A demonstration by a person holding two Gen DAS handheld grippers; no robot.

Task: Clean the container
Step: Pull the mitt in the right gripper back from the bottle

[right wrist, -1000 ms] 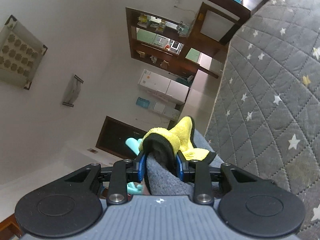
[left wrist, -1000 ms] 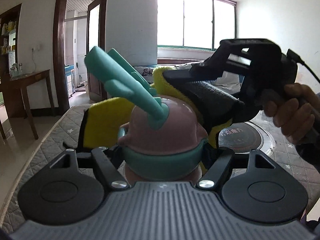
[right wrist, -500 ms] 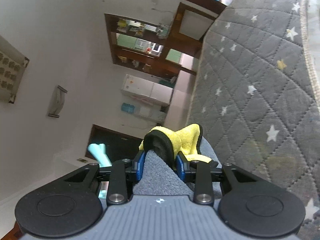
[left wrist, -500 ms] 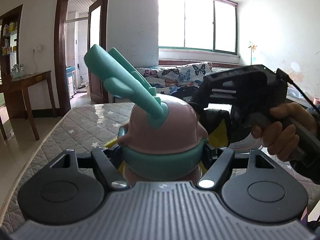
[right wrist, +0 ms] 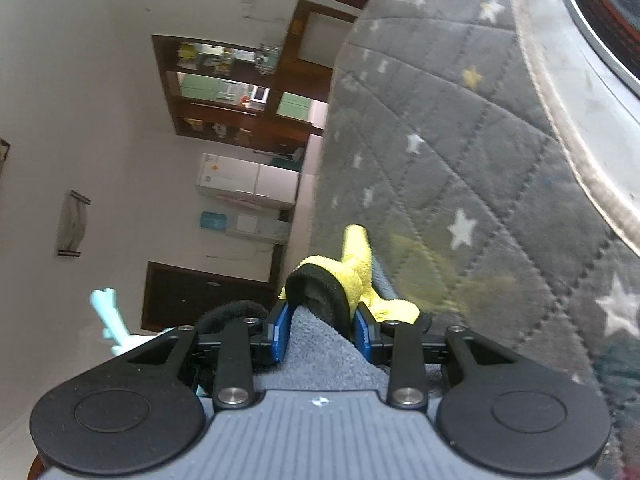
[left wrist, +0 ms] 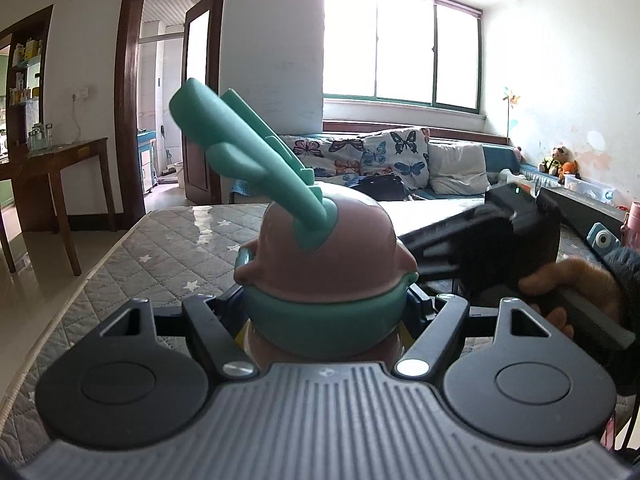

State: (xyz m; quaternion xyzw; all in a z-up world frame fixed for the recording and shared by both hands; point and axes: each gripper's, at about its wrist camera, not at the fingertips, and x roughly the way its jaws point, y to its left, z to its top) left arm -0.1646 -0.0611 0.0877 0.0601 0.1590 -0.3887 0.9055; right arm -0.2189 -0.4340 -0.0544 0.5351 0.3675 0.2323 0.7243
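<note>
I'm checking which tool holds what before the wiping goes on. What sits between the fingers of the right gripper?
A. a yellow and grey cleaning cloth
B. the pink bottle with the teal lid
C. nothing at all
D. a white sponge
A: in the right wrist view the right gripper has its blue pads on either side of the folded yellow and grey cleaning cloth, while the left gripper holds the pink bottle with the teal lid.

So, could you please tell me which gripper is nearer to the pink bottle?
Left. The left gripper has its jaws clamped around the bottle; the right gripper, holding the cloth, sits beside it.
</note>
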